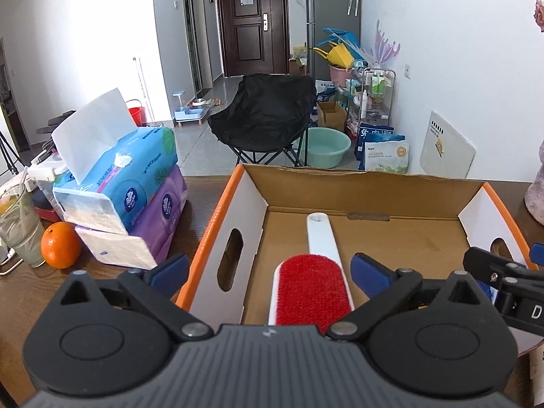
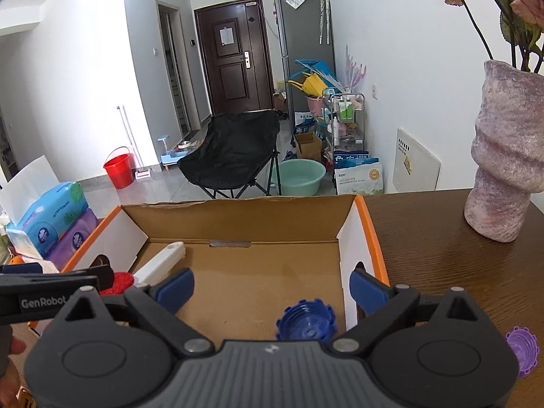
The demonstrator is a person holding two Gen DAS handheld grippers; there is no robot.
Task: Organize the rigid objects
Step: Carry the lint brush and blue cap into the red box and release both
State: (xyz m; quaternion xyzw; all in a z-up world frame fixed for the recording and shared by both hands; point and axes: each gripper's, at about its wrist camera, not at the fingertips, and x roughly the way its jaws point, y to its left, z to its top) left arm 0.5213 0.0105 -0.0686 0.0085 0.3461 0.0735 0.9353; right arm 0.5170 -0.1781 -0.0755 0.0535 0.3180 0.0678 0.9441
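Note:
An open cardboard box (image 1: 370, 183) with orange rims stands on the brown table; it also shows in the right wrist view (image 2: 238, 214). A white lint brush with a red pad (image 1: 307, 289) lies inside it, handle pointing away; its handle shows in the right wrist view (image 2: 163, 260). My left gripper (image 1: 270, 270) is open above the brush, jaws wide and empty. My right gripper (image 2: 272, 287) is open over the box's right side. A blue ridged cap (image 2: 306, 321) lies in the box just below it. A purple ridged cap (image 2: 522, 348) lies on the table outside the box to the right.
Stacked tissue packs (image 1: 136, 183), an orange (image 1: 60, 244) and a glass cup (image 1: 20, 227) stand left of the box. A pink-grey vase with dried roses (image 2: 506, 156) stands at the table's right. The right gripper's tip (image 1: 503, 272) shows by the box's right wall.

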